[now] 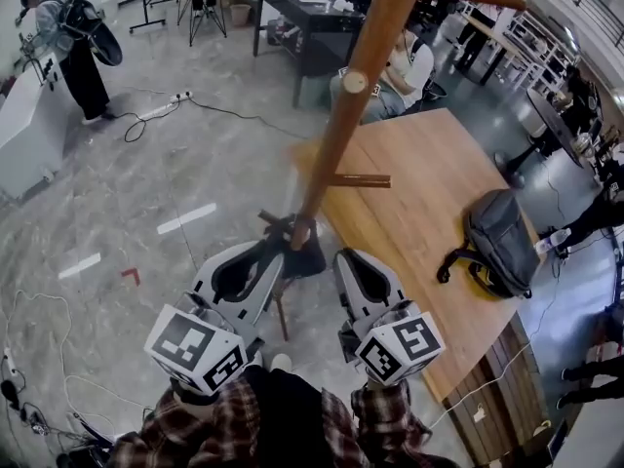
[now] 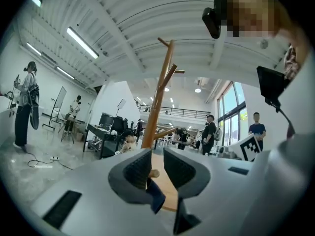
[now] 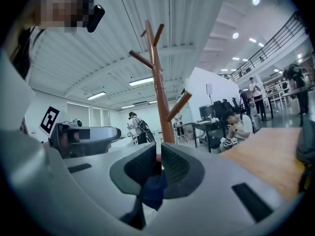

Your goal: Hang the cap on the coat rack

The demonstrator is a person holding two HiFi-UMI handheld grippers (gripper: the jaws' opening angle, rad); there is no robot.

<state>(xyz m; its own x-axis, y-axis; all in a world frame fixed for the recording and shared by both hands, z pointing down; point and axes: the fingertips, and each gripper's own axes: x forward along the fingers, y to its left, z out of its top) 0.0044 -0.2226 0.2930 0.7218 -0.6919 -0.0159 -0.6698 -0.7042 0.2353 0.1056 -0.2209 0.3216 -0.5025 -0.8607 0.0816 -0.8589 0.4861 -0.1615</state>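
The step in hand is the hanging itself: the cap (image 1: 297, 253) is carried up to the rack (image 1: 341, 115) and is not yet left on it. In the head view the dark cap sits against the pole, between the two tools, near a short low peg (image 1: 268, 218) that sticks out to the left. The wooden table (image 1: 429, 193) lies to the right and beyond.

The left gripper (image 1: 273, 259) grasps the cap. In its own view a fold of dark blue cloth (image 2: 155, 196) lies pinched at the near end of the pads, with a narrow slit between them further out. Through that slit shows the round tip of a wooden peg (image 2: 154, 173), just beyond the jaws.

The right gripper (image 1: 341, 261) is clenched on the cap as well. In its view the pads are almost together with the blue cloth (image 3: 153, 190) bunched between them and hanging below. The pole (image 3: 160, 97) stands straight ahead.

The cap looks close to its place. The next move probably calls for easing the cloth over the peg's tip so that it catches. Both tools would then let go, one at a time, so the cap does not slip off the short peg.
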